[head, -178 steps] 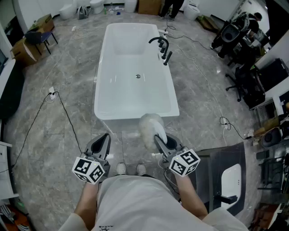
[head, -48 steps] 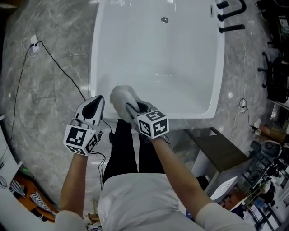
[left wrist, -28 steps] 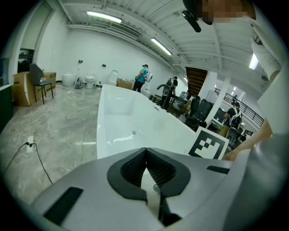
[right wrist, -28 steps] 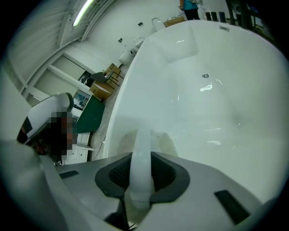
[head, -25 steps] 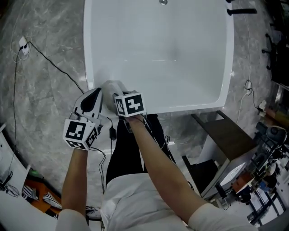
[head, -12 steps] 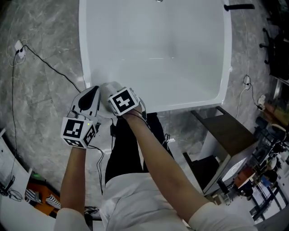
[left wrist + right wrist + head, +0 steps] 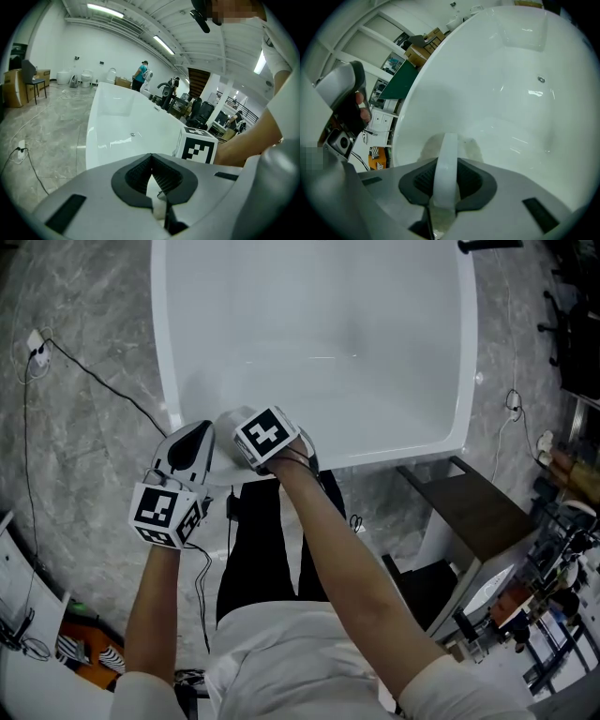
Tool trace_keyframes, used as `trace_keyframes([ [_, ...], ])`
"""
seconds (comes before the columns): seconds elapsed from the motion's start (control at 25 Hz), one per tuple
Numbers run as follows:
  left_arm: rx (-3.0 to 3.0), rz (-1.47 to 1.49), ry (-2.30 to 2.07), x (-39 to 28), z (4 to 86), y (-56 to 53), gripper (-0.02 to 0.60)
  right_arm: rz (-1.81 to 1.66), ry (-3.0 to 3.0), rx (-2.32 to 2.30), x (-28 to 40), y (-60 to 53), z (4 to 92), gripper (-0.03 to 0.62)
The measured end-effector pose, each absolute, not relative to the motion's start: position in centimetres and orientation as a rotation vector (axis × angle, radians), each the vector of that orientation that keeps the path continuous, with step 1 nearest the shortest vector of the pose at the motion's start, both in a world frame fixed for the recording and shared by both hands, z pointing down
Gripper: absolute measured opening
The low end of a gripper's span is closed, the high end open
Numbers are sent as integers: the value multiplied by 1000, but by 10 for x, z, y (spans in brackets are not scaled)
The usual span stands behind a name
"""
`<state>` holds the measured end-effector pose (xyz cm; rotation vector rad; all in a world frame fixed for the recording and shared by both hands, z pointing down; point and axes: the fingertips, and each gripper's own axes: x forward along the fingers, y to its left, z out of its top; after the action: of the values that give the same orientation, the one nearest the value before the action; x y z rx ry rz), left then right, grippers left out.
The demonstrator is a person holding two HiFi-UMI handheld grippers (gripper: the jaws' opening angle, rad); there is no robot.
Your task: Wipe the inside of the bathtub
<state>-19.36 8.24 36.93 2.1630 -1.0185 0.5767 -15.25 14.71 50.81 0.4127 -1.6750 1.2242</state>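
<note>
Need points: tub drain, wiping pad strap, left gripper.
Tub drain (image 7: 541, 79): right gripper view, on the small metal drain cap.
Wiping pad strap (image 7: 446, 165): right gripper view, on the middle of the white band.
Left gripper (image 7: 152, 156): left gripper view, where its fingertips meet.

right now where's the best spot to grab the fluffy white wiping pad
By its flat white strap handle, coming from behind over the white bathtub rim, as the right gripper does: the strap is narrow enough for the jaws, and the fluffy pad then faces the tub wall.
</note>
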Motion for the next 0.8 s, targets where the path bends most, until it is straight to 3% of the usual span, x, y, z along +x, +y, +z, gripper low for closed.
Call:
trace_keyframes([
  [0.8,2171,534,-987,-104,373,93,6,1224,-1669,467,-48,140,512,94],
])
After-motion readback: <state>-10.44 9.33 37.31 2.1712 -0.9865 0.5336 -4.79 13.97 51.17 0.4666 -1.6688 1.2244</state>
